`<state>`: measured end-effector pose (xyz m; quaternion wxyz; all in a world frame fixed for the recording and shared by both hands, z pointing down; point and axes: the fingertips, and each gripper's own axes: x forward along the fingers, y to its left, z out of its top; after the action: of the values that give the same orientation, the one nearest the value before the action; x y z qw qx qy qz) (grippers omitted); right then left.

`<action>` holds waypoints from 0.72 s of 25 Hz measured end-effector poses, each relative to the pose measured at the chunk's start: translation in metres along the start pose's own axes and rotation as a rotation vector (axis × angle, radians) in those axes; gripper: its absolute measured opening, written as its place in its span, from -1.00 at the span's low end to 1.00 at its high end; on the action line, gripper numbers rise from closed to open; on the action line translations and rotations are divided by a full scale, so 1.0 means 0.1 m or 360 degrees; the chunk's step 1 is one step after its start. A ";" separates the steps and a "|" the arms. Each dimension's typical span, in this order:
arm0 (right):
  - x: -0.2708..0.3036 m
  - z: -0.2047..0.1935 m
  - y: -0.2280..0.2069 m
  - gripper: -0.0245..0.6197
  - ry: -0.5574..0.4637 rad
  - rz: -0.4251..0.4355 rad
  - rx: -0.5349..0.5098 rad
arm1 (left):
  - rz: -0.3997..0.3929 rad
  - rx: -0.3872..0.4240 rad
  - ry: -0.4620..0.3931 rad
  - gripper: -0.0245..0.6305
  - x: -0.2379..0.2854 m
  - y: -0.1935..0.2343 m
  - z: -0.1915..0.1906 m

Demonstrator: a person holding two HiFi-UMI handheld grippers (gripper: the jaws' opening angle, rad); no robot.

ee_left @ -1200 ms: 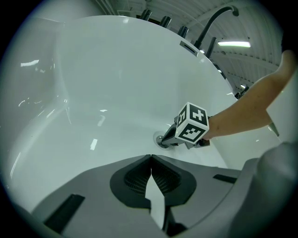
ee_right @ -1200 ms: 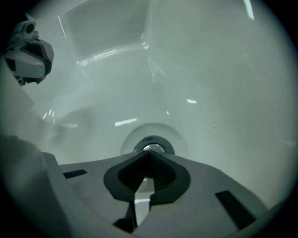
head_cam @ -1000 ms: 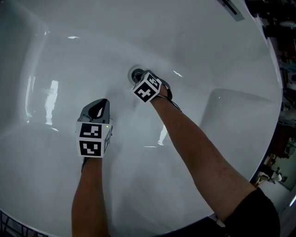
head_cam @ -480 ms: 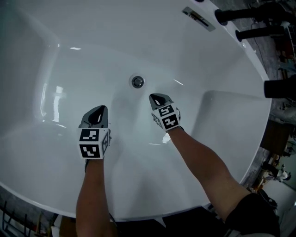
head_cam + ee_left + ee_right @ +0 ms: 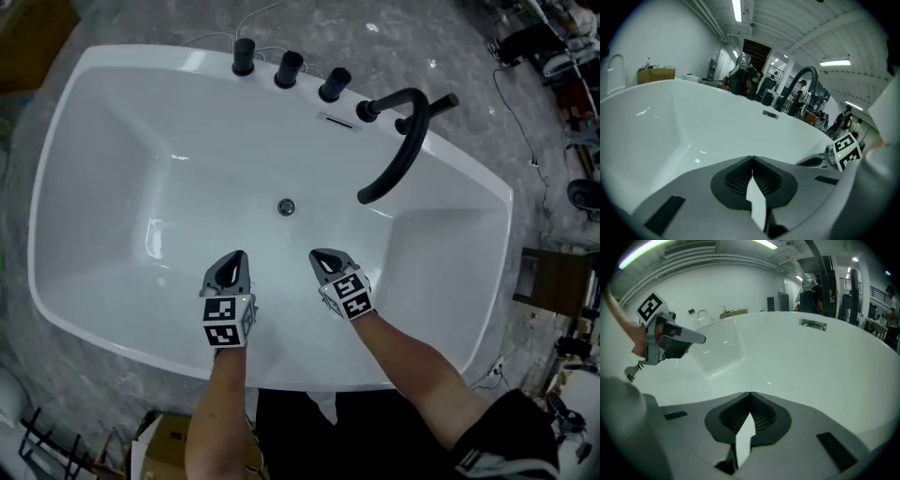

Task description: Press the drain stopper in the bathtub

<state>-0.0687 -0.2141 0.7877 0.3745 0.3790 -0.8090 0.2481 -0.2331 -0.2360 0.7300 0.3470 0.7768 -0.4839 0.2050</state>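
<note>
A large white bathtub (image 5: 84, 187) fills the head view, seen from above, standing on a grey stone floor (image 5: 122, 23). At its far rim a curved black faucet spout (image 5: 405, 131) arches over the basin, beside three black knobs (image 5: 287, 67).

Near the person's side of the tub, two bare forearms hold the grippers side by side over the basin. The left gripper (image 5: 232, 261) has its jaws closed, tips meeting, with nothing between them. The right gripper (image 5: 326, 258) is the same: jaws together and empty.

The small round drain stopper (image 5: 286, 206) sits in the middle of the tub floor, ahead of both grippers and between their lines, well apart from either. Neither gripper view shows it.

Nothing touches the stopper now. Whether it is already pressed down is too small to tell; if not, a closed jaw tip has yet to reach it and push.
</note>
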 end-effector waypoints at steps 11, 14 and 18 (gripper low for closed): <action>-2.12 0.80 0.68 -0.88 -0.0273 0.0313 -0.0176 | 0.0104 -0.0003 -0.0136 -0.88 -1.53 -1.34 0.68; -2.79 0.80 0.77 -0.88 -0.0341 0.0379 -0.0263 | 0.0133 -0.0074 -0.0212 -0.88 -1.88 -1.80 0.75; -3.59 0.83 0.79 -0.88 -0.0481 0.0450 -0.0348 | 0.0193 -0.0048 -0.0290 -0.88 -2.31 -2.36 0.82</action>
<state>-0.0117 -0.0706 0.4435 0.2494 0.2518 -0.9231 0.1494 -0.1264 -0.0872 0.4432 0.3002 0.7562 -0.5627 0.1467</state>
